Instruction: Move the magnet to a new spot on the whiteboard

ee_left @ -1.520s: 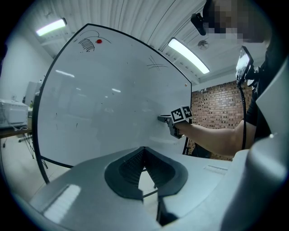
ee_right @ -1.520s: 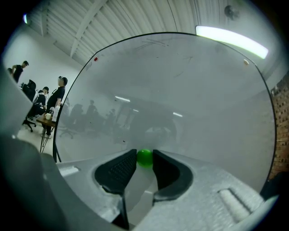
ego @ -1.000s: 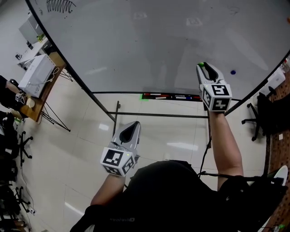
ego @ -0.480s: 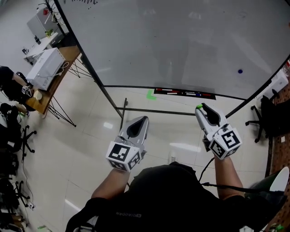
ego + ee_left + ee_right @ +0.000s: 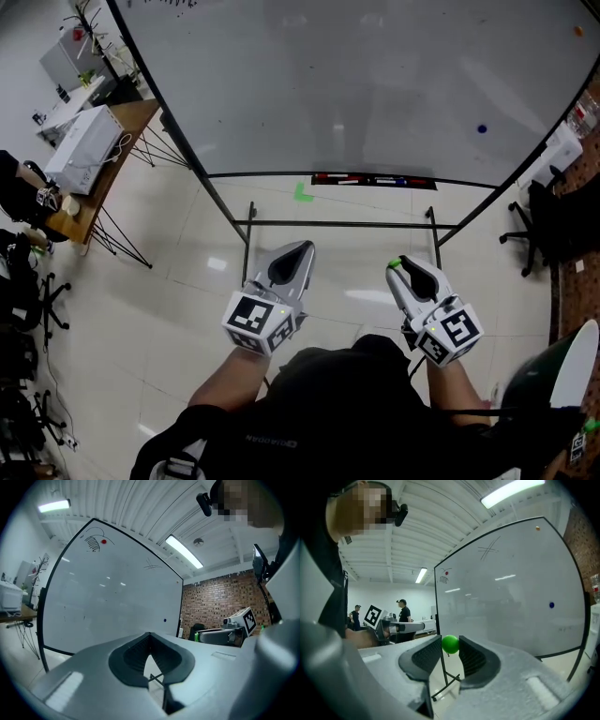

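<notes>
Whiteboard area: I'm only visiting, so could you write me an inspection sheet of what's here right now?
Surface: whiteboard on a stand, mostly blank, with a scribble near one top corner.
Job's things: green magnet is off the board, in the right gripper; blue magnet and orange magnet are on the board.
Clutter: markers in the tray; green tape mark on the floor.
Grippers: right gripper shut on the green magnet; left gripper shut, empty; both short of the board.
Cables: what looks like a thin lead by the white box.
Surroundings: wooden desk, office chair, brick wall, people standing.
</notes>
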{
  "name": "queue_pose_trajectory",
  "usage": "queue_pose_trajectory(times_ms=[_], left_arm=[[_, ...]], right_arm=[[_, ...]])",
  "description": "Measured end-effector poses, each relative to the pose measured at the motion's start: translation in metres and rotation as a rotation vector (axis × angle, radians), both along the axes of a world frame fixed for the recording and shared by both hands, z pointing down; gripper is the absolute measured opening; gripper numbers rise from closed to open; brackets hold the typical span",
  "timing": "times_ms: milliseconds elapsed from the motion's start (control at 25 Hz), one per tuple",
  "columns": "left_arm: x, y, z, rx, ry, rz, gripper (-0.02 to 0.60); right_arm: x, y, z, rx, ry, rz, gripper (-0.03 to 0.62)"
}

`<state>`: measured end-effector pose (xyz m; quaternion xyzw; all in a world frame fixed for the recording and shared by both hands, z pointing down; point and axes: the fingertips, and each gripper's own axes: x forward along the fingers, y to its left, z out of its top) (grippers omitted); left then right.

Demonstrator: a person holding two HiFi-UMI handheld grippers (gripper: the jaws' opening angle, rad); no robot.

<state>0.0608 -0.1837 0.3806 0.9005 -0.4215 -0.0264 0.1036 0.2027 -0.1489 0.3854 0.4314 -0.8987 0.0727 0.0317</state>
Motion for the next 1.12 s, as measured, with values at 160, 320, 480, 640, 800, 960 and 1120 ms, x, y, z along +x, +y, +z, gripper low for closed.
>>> queue_pose_trajectory(times_ms=[160,320,480,640,800,960,1120], left_arm=[[0.007,0.007,-0.005,0.016,0.003,-0.01,0.017],[0.014,0.012,-0.014,0.03,0.009,-0.045,0.017],[0.027,0.023,-0.016,0.024,0.022,-0.06,0.015],[0.041,0.037,-0.015,0.029,0.005,-0.08,0.017],[0.045,0.055,-0.025,0.052,0.025,-0.085,0.017],[0.051,0.064,-0.024,0.053,0.014,-0.105,0.017],[0.056,0.076,-0.022,0.037,0.002,-0.144,0.017]], right_arm=[[-0.002,0.012,-0.003,0.001,0.022,-0.018,0.103],[0.005,0.019,-0.014,0.025,0.045,-0.043,0.103],[0.021,0.027,-0.026,0.059,0.044,-0.053,0.103],[0.037,0.036,-0.025,0.059,0.039,-0.059,0.103],[0.045,0.045,-0.023,0.06,0.036,-0.076,0.103],[0.048,0.053,-0.02,0.06,0.04,-0.101,0.103],[0.053,0.061,-0.019,0.062,0.045,-0.129,0.103]])
